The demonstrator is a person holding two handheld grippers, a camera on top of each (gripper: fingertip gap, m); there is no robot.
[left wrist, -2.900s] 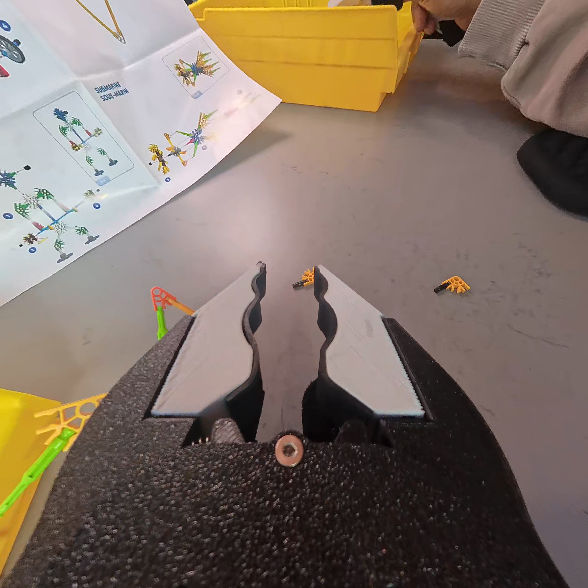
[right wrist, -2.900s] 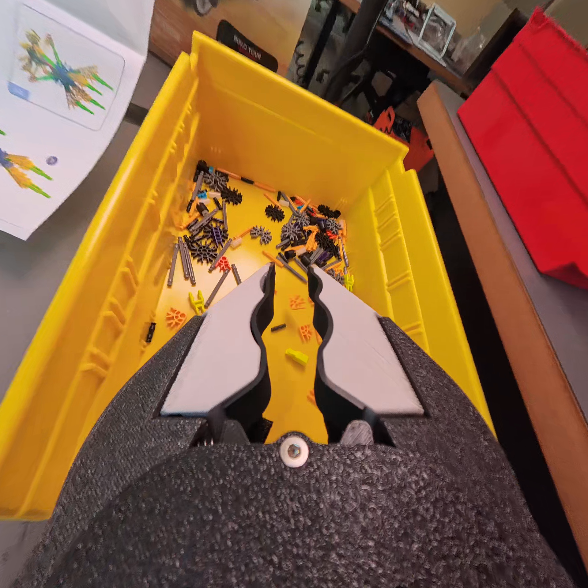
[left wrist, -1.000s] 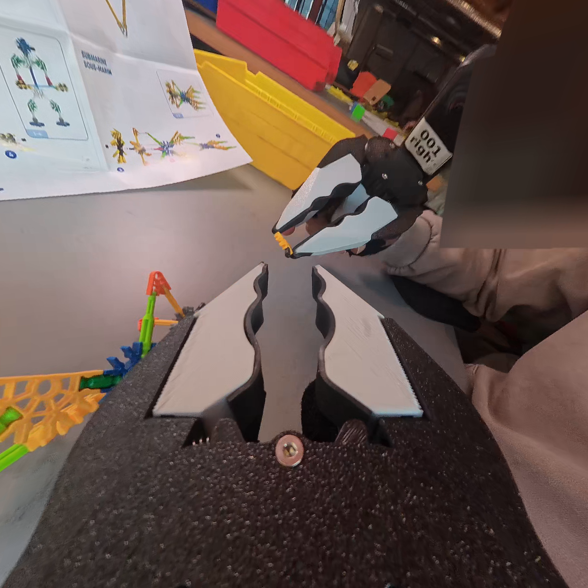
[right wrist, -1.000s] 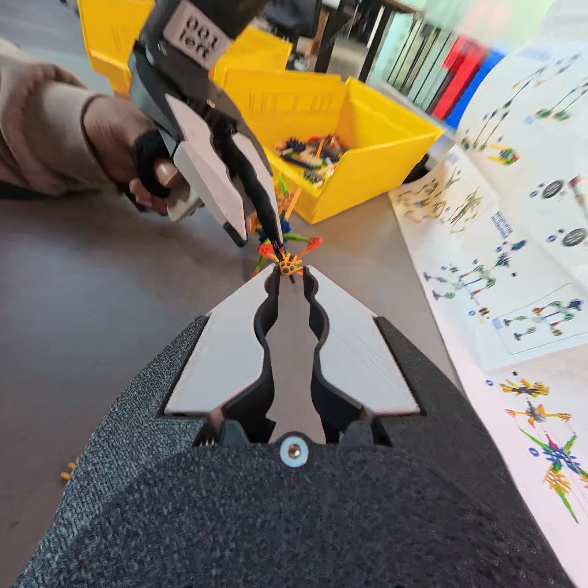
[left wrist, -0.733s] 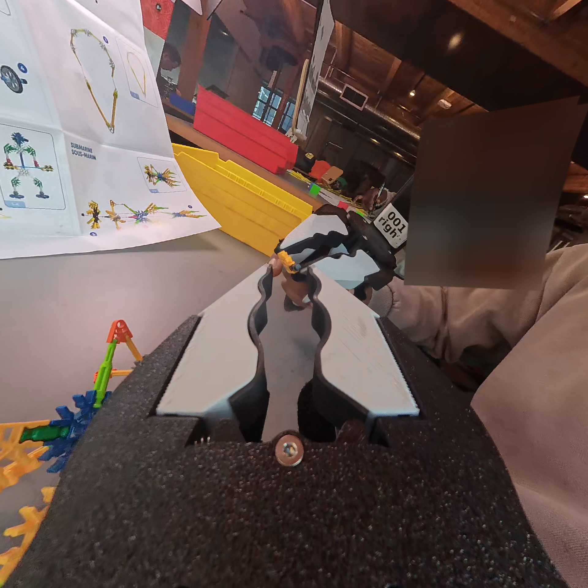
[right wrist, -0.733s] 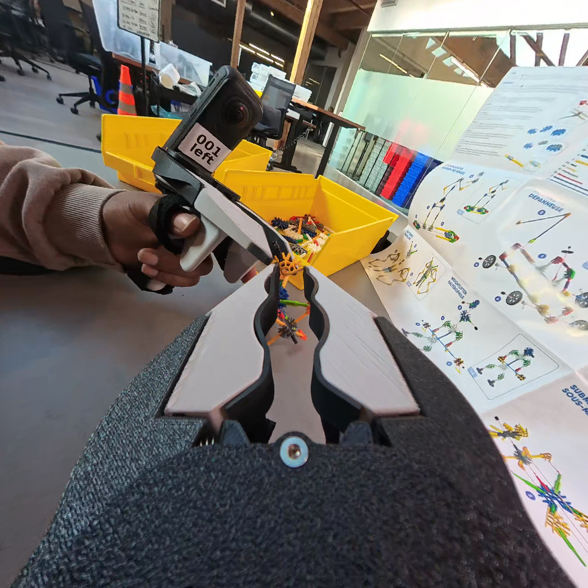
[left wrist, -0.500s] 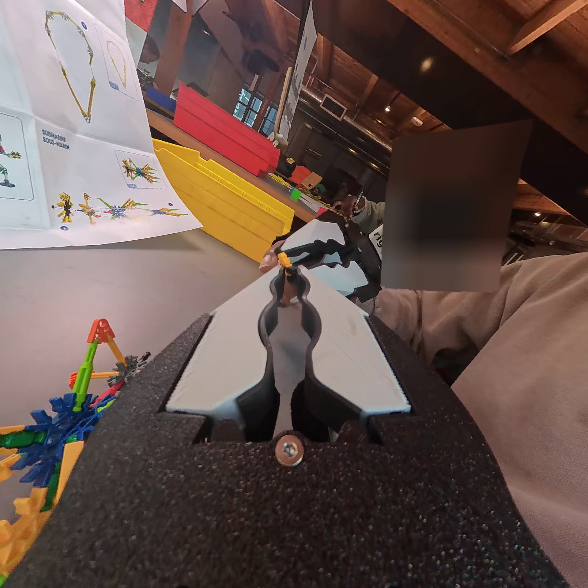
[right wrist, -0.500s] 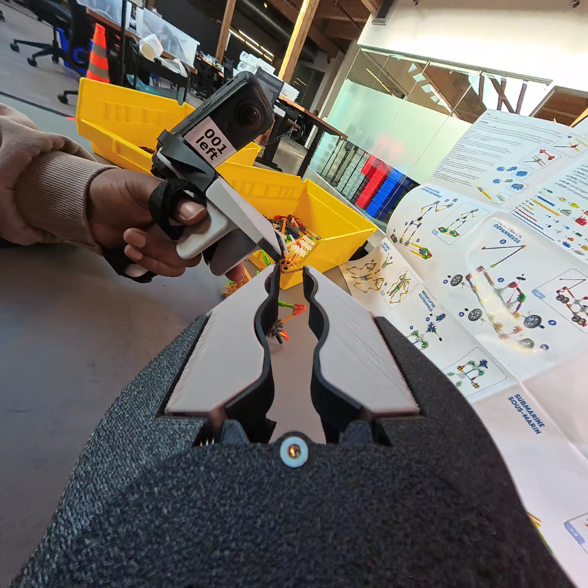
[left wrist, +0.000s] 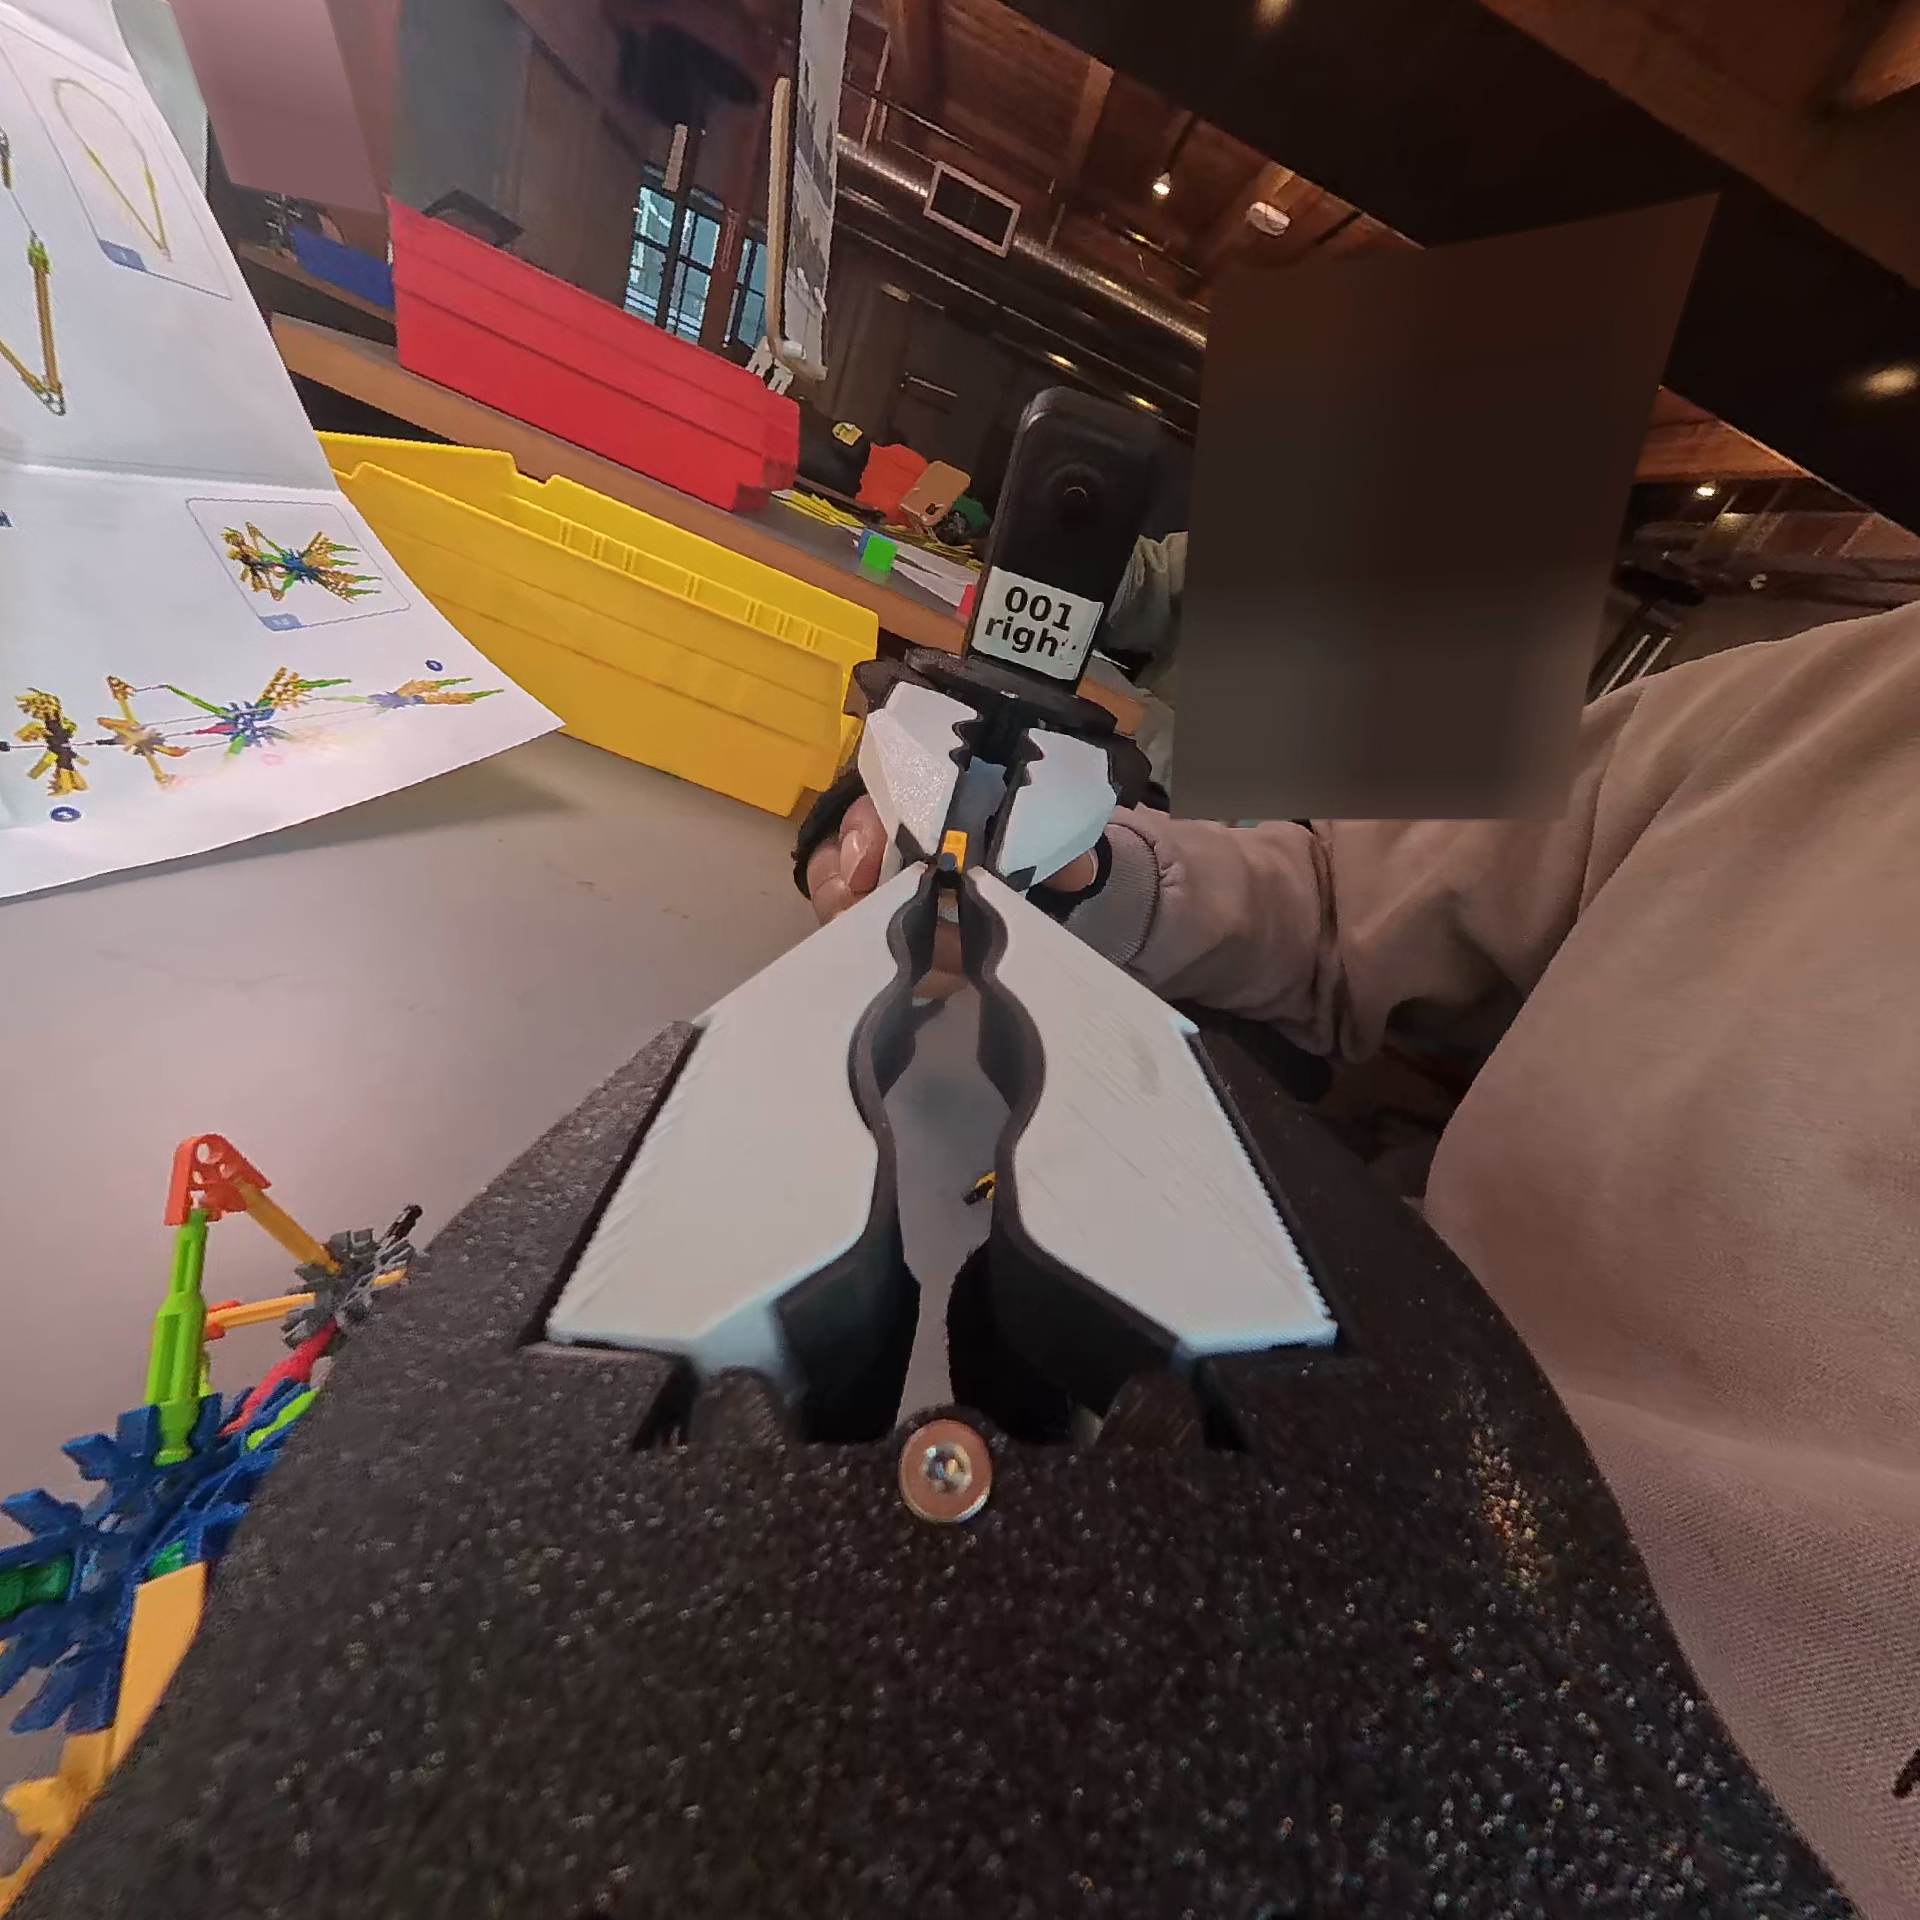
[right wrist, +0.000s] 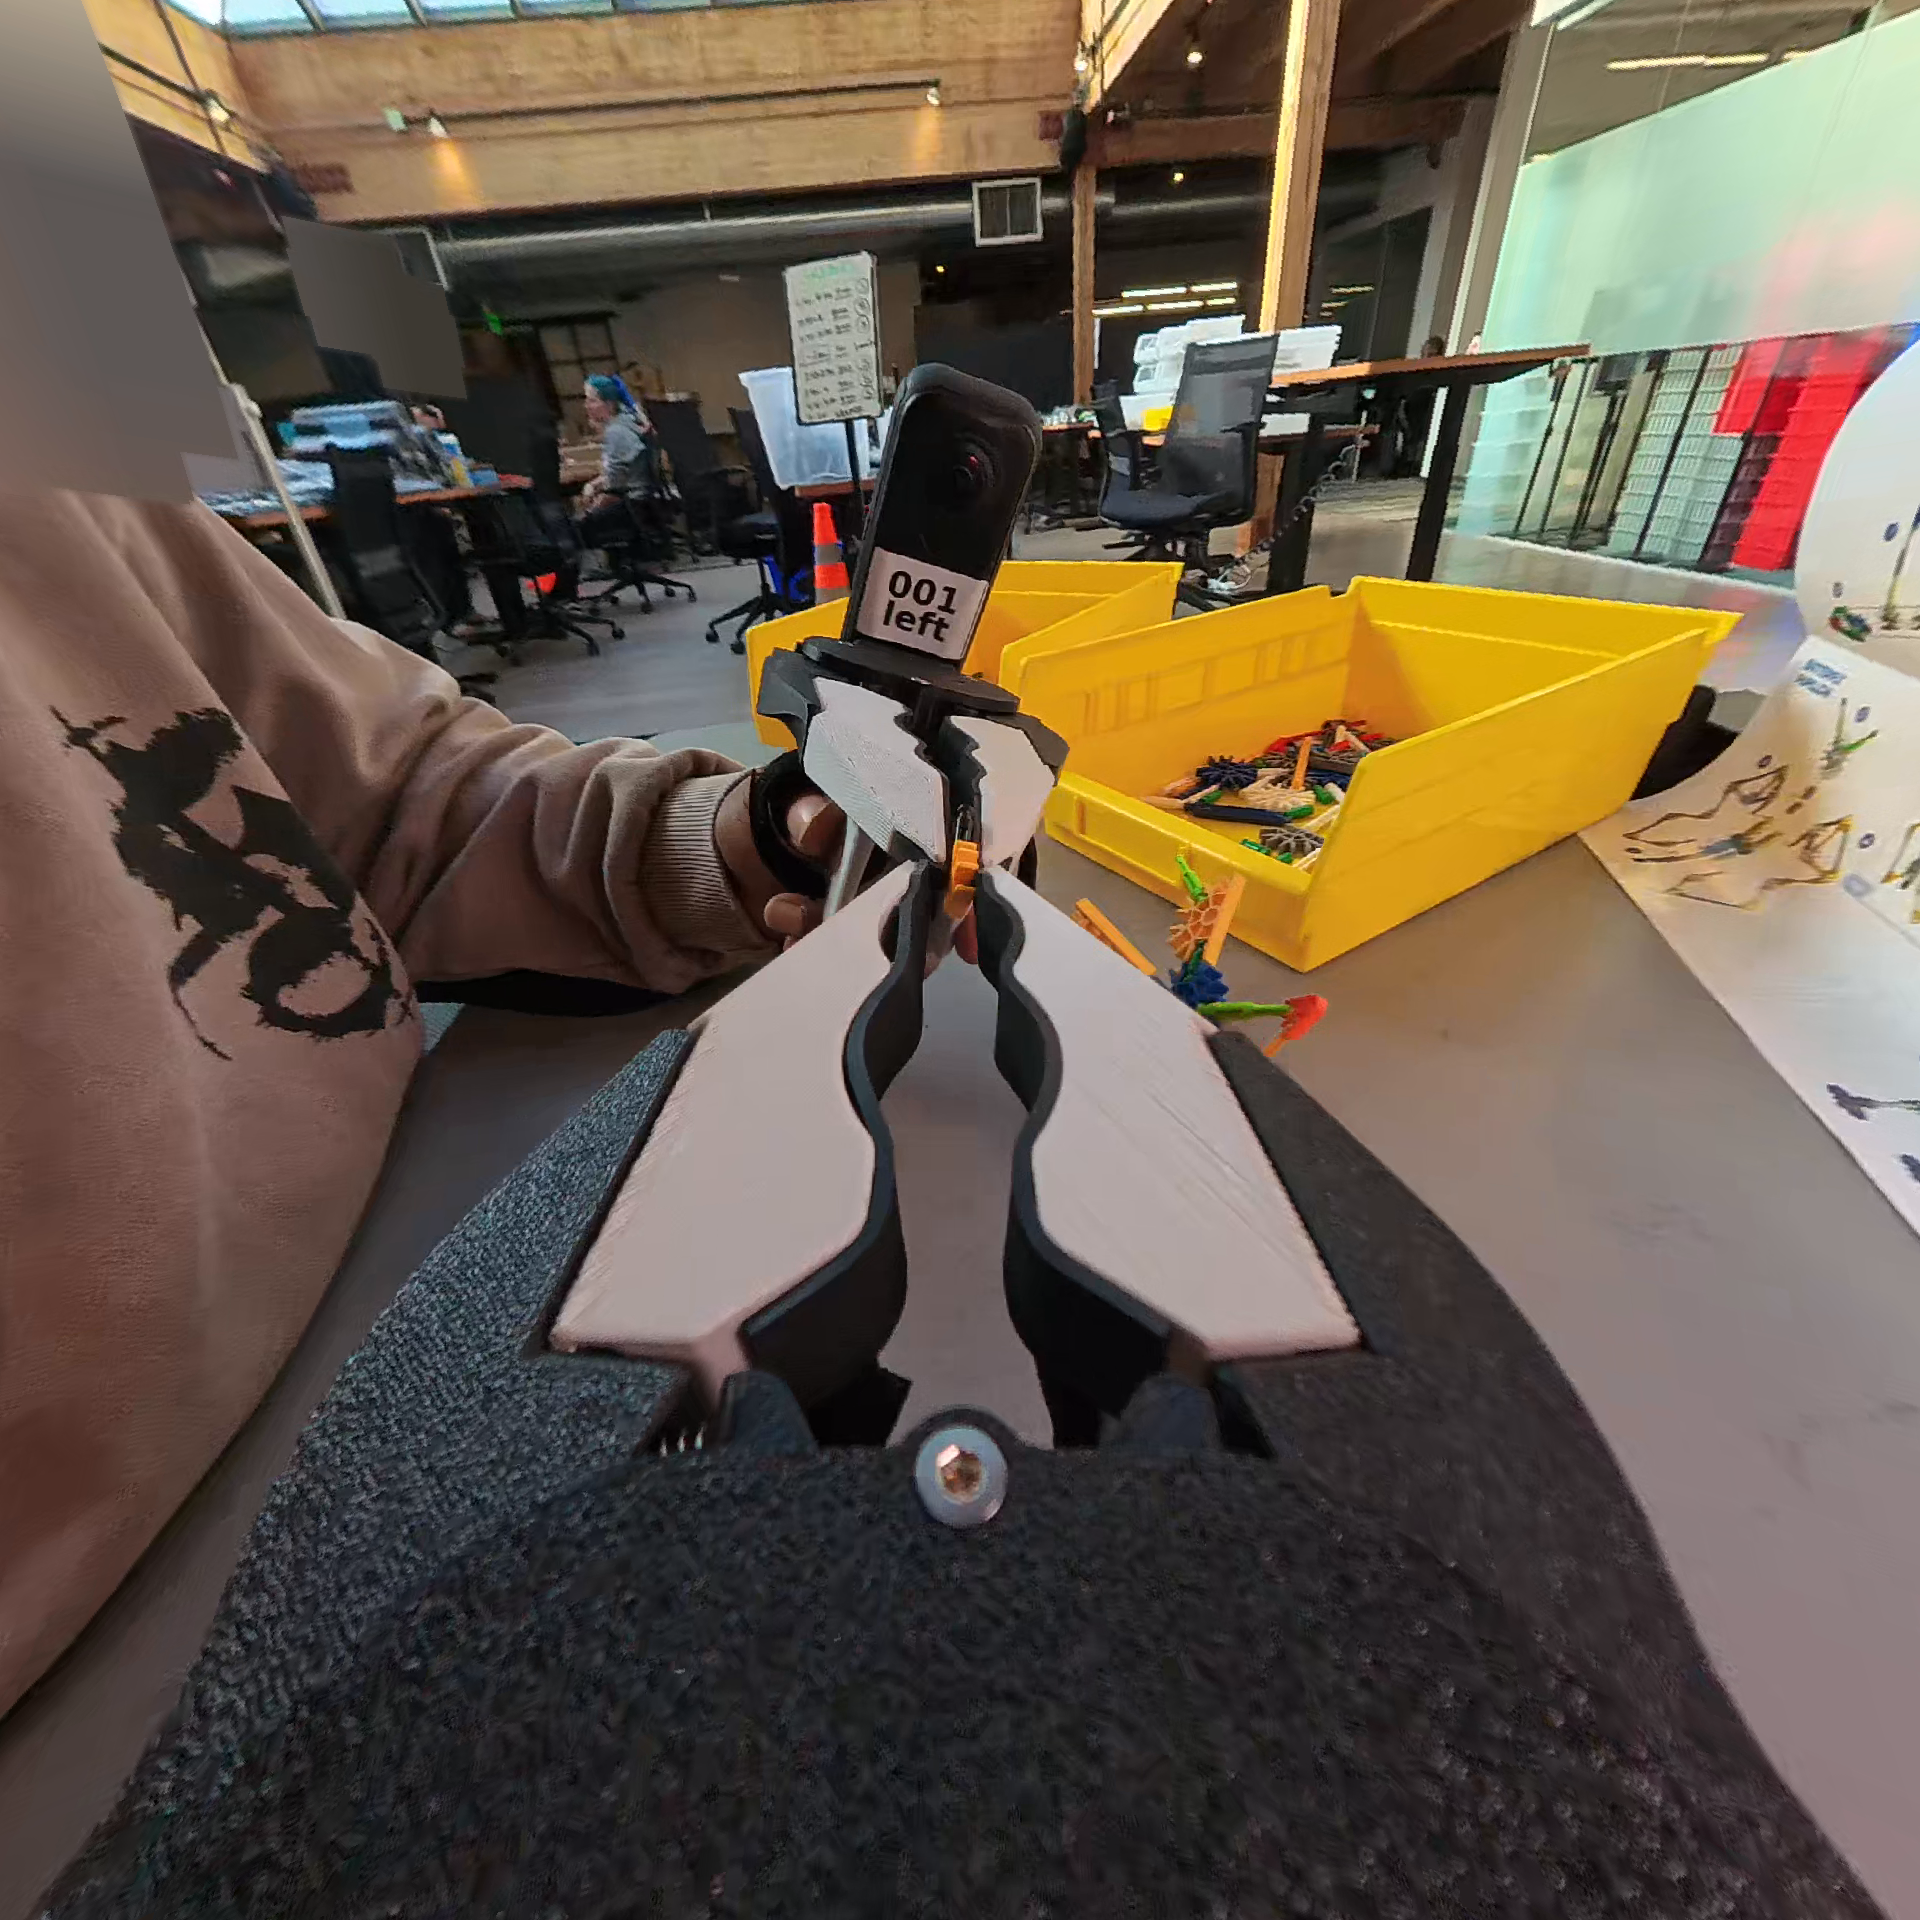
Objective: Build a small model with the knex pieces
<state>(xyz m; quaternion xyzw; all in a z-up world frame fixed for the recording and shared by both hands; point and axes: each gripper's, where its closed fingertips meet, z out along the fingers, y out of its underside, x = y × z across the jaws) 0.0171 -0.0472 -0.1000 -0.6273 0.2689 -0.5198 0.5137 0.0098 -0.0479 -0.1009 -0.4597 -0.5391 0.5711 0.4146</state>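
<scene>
Since half a second ago, both hand-held grippers have turned to face each other tip to tip at the centre of each frame, above the grey table [left wrist: 436, 997].

Largest first: a yellow bin [right wrist: 1455, 748] sits right of centre in the right wrist view, holding loose rods and connectors. Another yellow bin [left wrist: 623, 623] lies left of centre in the left wrist view, with a red bin [left wrist: 582, 364] behind it. A white instruction sheet [left wrist: 156, 582] fills that view's upper left. A multicoloured construction-toy model [left wrist: 177, 1382] stands at the lower left edge.

The left hand-held gripper [left wrist: 943, 883] has its jaws narrowed almost to touching at the tips, pinching a small orange connector piece [left wrist: 950, 864]. The right hand-held gripper [right wrist: 948, 883] also grips that piece, with jaws narrow, though a little wider. The piece is held in the air between the two sets of tips, and the grippers partly hide its shape.
</scene>
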